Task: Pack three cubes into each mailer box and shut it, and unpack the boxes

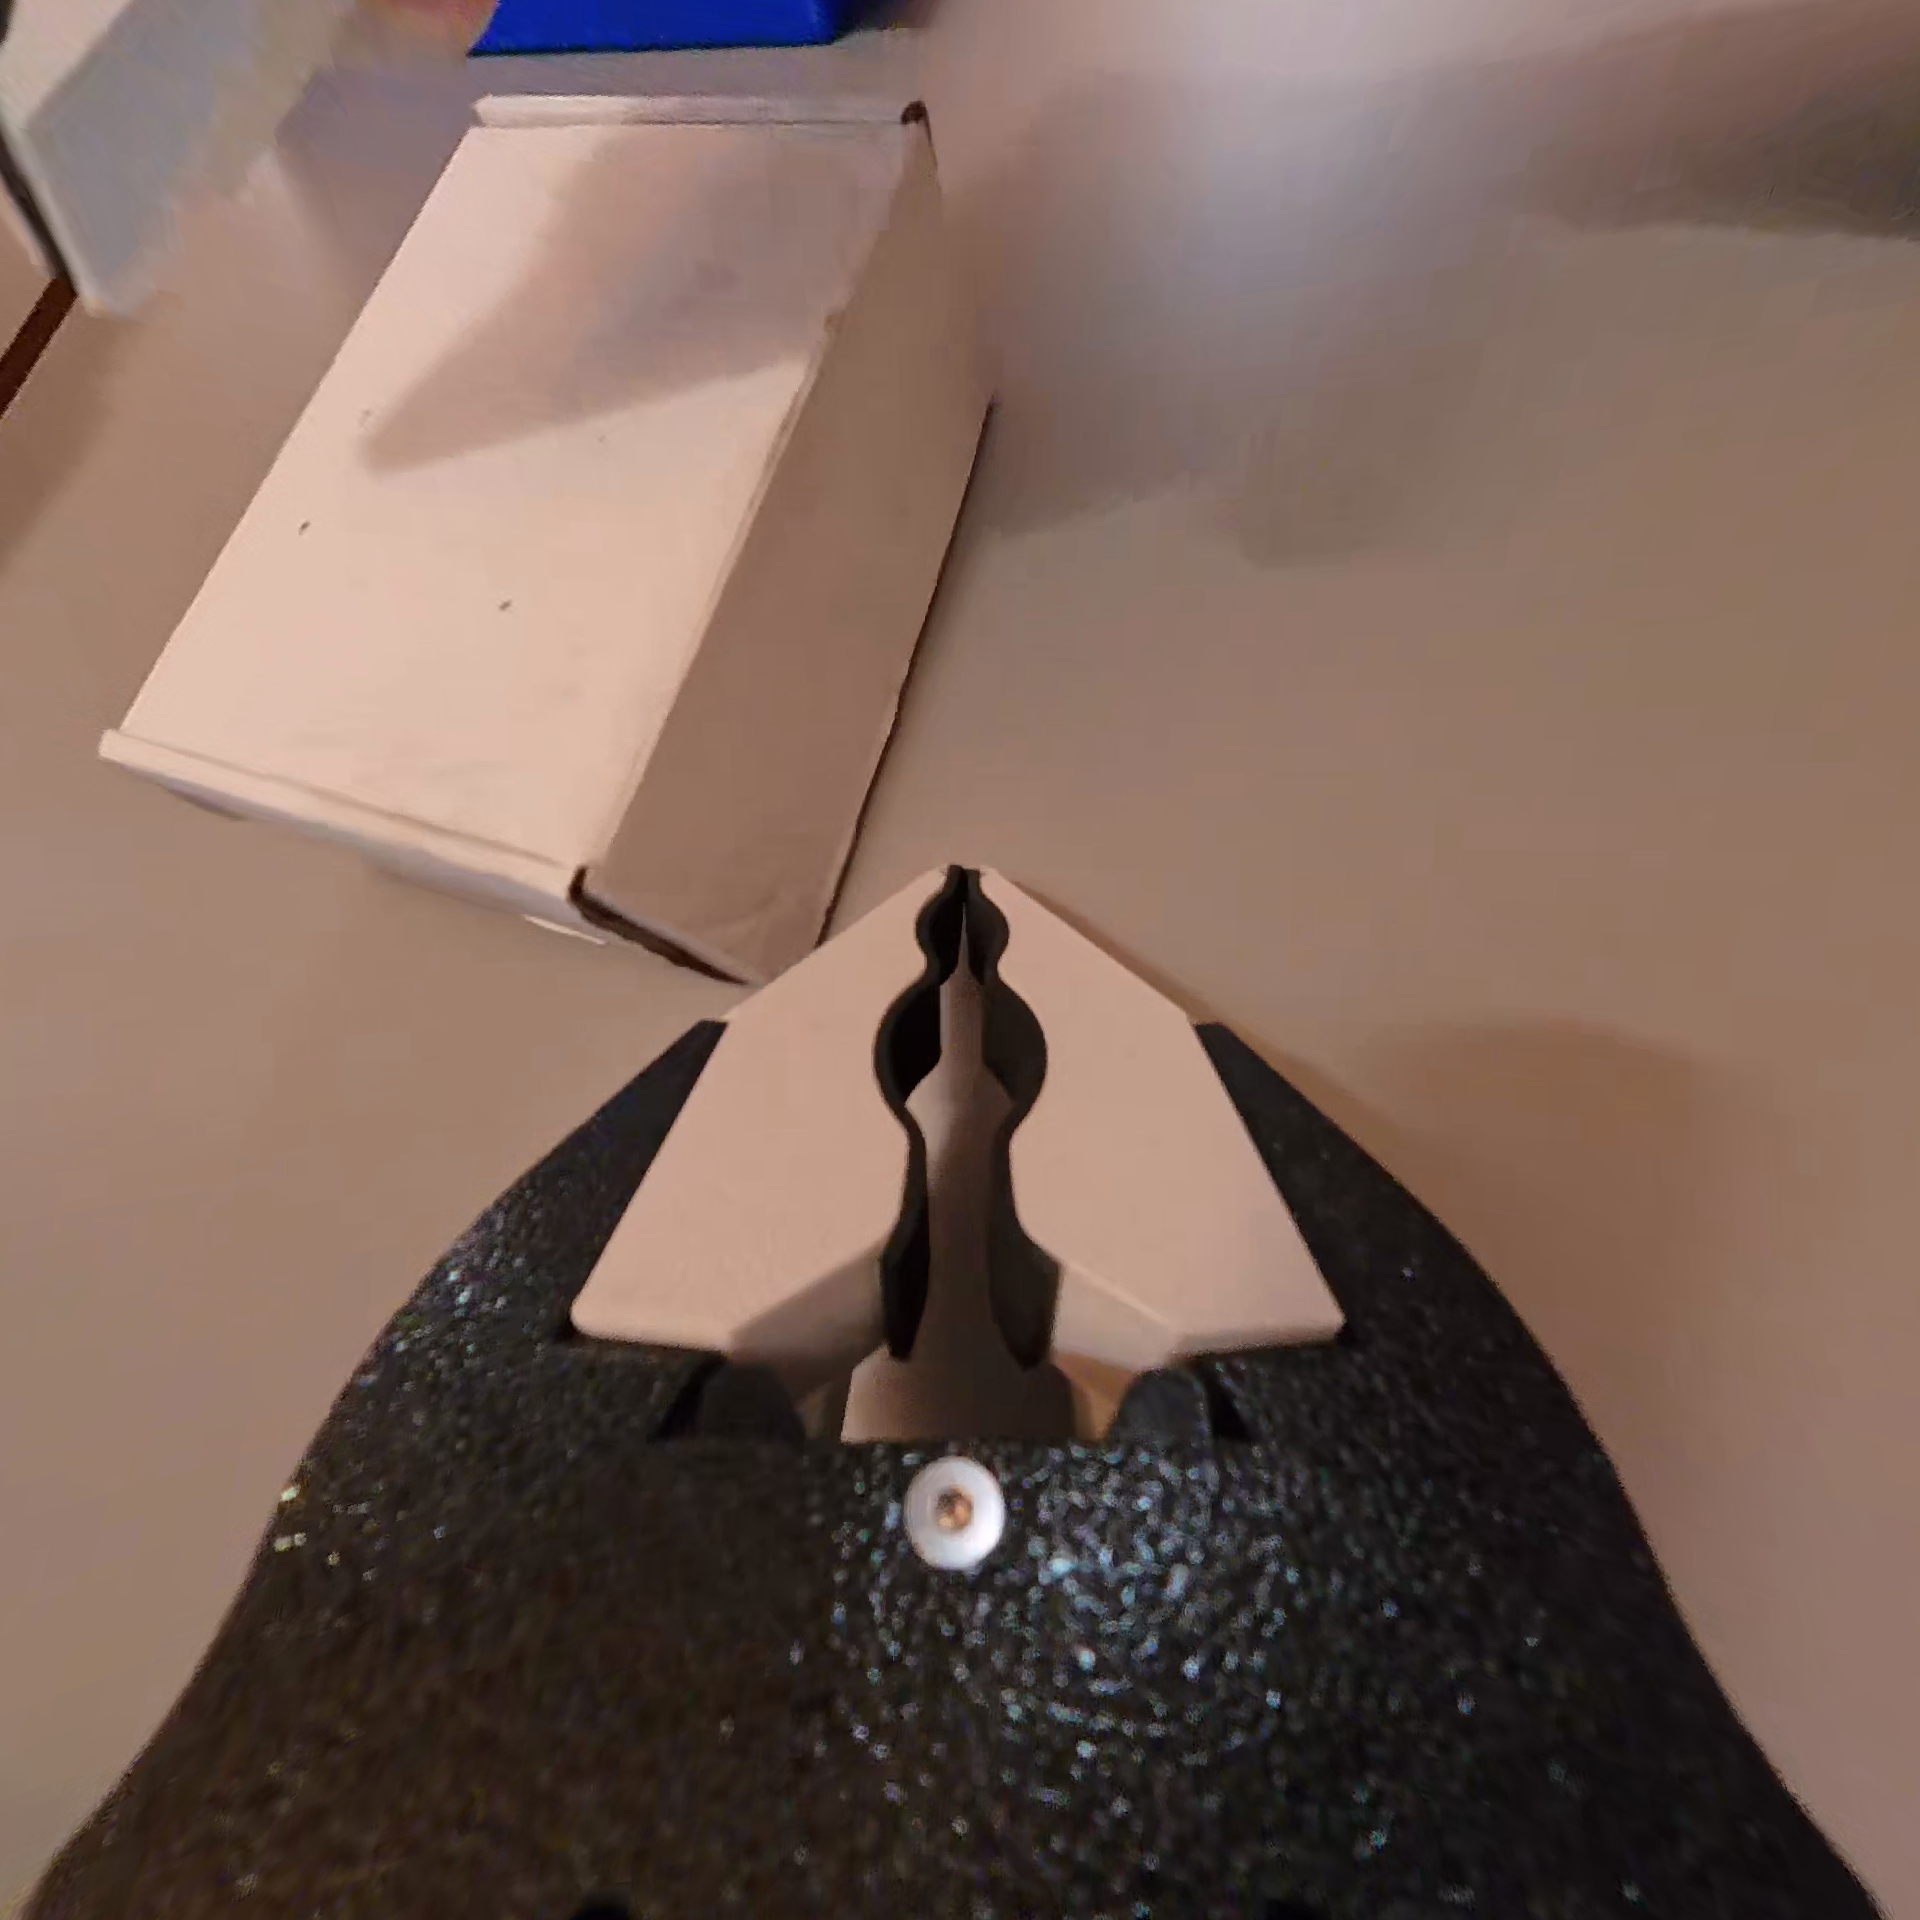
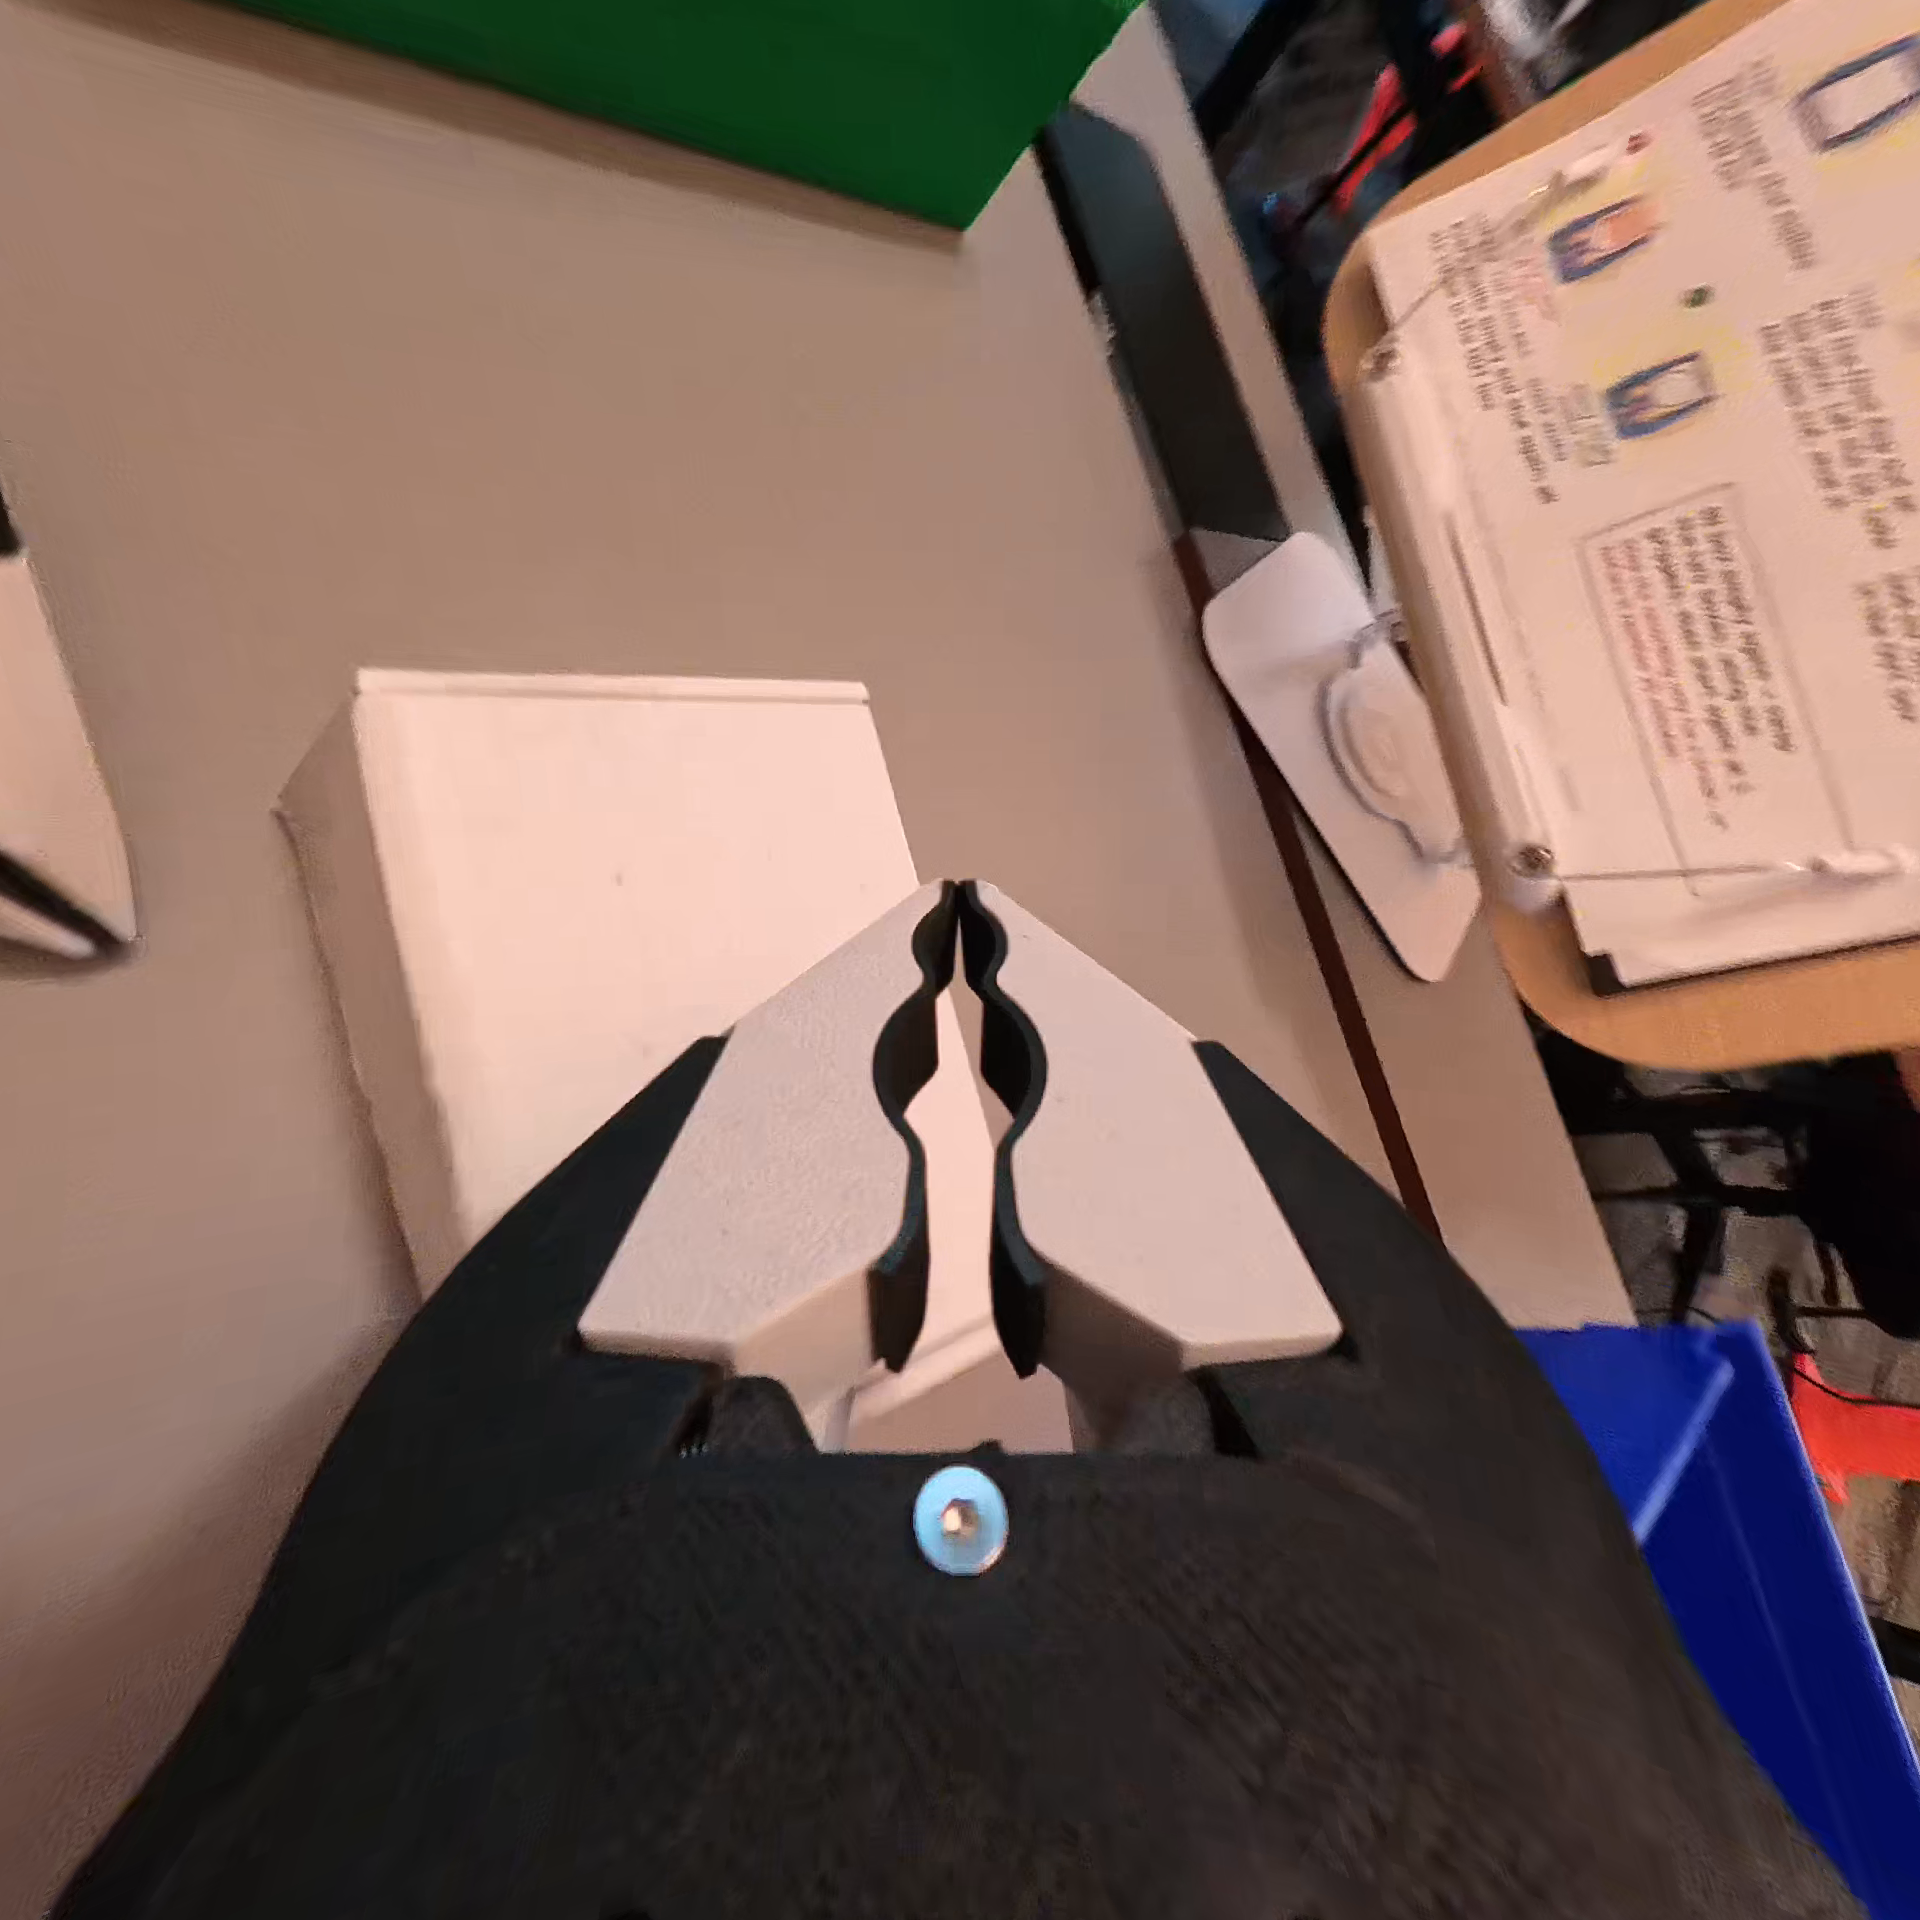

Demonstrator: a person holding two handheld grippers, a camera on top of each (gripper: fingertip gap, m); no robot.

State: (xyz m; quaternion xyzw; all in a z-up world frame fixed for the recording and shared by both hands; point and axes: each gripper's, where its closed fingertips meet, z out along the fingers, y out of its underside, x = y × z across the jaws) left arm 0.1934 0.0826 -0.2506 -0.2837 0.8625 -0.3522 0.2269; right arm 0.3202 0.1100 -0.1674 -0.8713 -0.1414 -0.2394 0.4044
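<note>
A closed white mailer box (image 1: 540, 540) is seen lying flat on the beige surface (image 1: 1403, 675), just left of and beyond the left gripper (image 1: 958, 878), whose fingers are pressed together on nothing. Another closed mailer box (image 2: 623, 883) is partly hidden behind the right gripper (image 2: 956, 890), its fingers likewise together and empty. The boxes' contents cannot be seen. A blue bin (image 2: 1704, 1558) is cut off at the frame edge, right of the right gripper.

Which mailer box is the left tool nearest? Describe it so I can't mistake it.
On the beige table, look just ahead and left of the left tool. The white mailer box lies flat there with its lid shut. Unlike the white box at the far left, it is in full view.
</note>
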